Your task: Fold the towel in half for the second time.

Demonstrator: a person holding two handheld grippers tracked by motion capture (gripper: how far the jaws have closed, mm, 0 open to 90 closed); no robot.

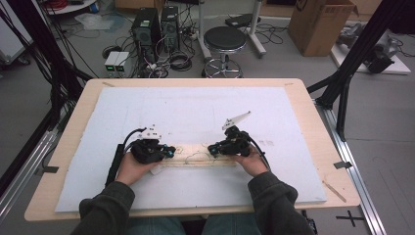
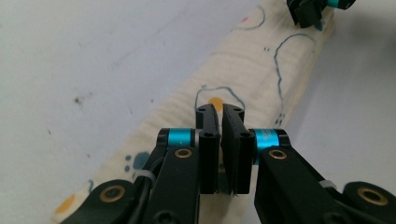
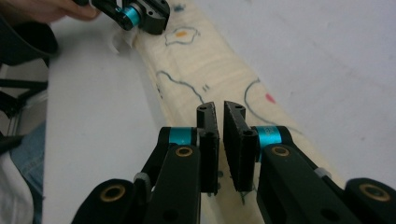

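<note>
A long, narrow strip of cream-coloured cloth with blue outline drawings and small orange and red spots lay flat across the white foam sheet that covered the wooden table, and each end of it was under one gripper. The left gripper, held in the person's left hand, had its two black jaws brought close together, with only a thin gap between the pads; the cloth passed directly under and in front of the fingertips, but I cannot tell from this view if any cloth was caught between them or if the tips only pressed on it. The right gripper, held in the right hand, was in the same condition: jaws almost closed, the strip running away from the fingertips toward the other gripper, and it was not clear if an edge of the cloth was pinched. In my judgement the two grippers were placed at opposite ends so that the strip stayed stretched and straight between them, perhaps as preparation for lifting, folding or smoothing it. The soft foam under the fingertips probably allowed the jaws to press down and catch such thin material.
</note>
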